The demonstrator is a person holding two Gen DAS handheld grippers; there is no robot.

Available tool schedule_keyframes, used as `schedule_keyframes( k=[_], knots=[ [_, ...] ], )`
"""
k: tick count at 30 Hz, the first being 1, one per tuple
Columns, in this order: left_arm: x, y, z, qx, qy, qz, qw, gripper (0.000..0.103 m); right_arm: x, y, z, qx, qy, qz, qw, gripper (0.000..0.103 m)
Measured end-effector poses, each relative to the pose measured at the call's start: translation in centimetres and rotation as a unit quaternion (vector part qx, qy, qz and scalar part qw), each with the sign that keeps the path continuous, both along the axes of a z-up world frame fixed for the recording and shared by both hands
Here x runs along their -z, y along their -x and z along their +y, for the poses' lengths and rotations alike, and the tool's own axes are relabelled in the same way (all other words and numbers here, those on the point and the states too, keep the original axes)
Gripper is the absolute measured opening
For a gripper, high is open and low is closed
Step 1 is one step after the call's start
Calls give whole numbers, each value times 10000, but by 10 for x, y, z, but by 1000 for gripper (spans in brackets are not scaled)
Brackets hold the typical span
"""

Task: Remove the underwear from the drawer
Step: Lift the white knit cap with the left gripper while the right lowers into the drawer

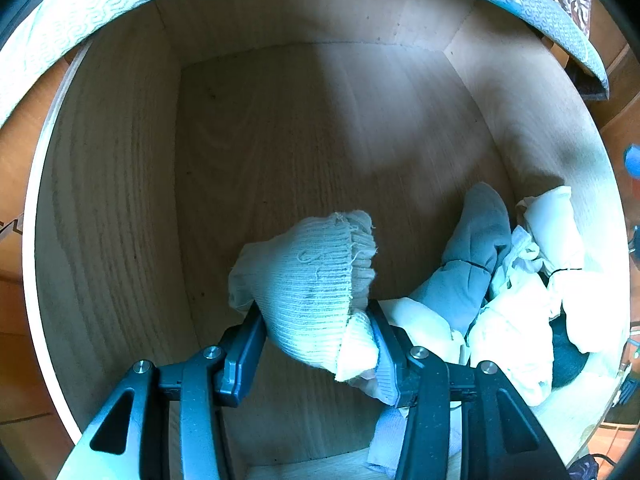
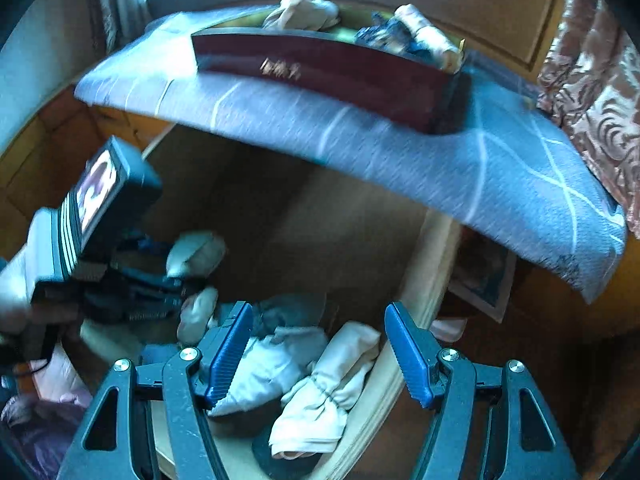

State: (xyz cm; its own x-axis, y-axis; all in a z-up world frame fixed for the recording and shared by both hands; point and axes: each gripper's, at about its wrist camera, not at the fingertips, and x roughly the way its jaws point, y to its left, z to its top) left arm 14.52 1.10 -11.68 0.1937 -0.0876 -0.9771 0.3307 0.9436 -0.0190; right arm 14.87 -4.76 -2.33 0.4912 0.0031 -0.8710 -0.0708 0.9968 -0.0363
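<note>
My left gripper (image 1: 316, 320) is shut on a rolled, pale ribbed garment (image 1: 316, 276) and holds it just above the wooden drawer floor (image 1: 280, 140). A pile of rolled underwear lies in the drawer's right corner, with a grey roll (image 1: 476, 256) and white rolls (image 1: 556, 232). In the right wrist view my right gripper (image 2: 320, 348) is open, its blue pads (image 2: 230, 354) spread over a cream roll (image 2: 328, 392) and a white roll (image 2: 264, 368) in that pile, touching nothing. My left gripper (image 2: 186, 286) shows at the left there, with the pale garment (image 2: 196, 254) in it.
A dark red box (image 2: 328, 68) with several rolled garments (image 2: 304, 12) stands on a blue-grey patterned cloth (image 2: 440, 152) above the drawer. The drawer's pale side wall (image 2: 424, 280) runs under my right gripper. A patterned curtain (image 2: 600, 92) hangs at the right.
</note>
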Motion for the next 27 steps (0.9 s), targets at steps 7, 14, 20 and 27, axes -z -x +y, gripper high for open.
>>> schedule_keyframes(
  k=[7,14,20,27],
  knots=[
    [-1,2,2,-5,25,-25,10000,49,23,10,8,-189,42,389,9991,69],
    [-3,2,4,-19,49,-38,10000,49,35,15,11,-255,71,577,9980,69],
    [-8,6,6,-29,51,-207,9998,49,37,14,10,-232,50,608,9979,69],
    [-16,13,7,-43,99,-415,9991,49,45,13,19,-391,114,722,9966,69]
  ],
)
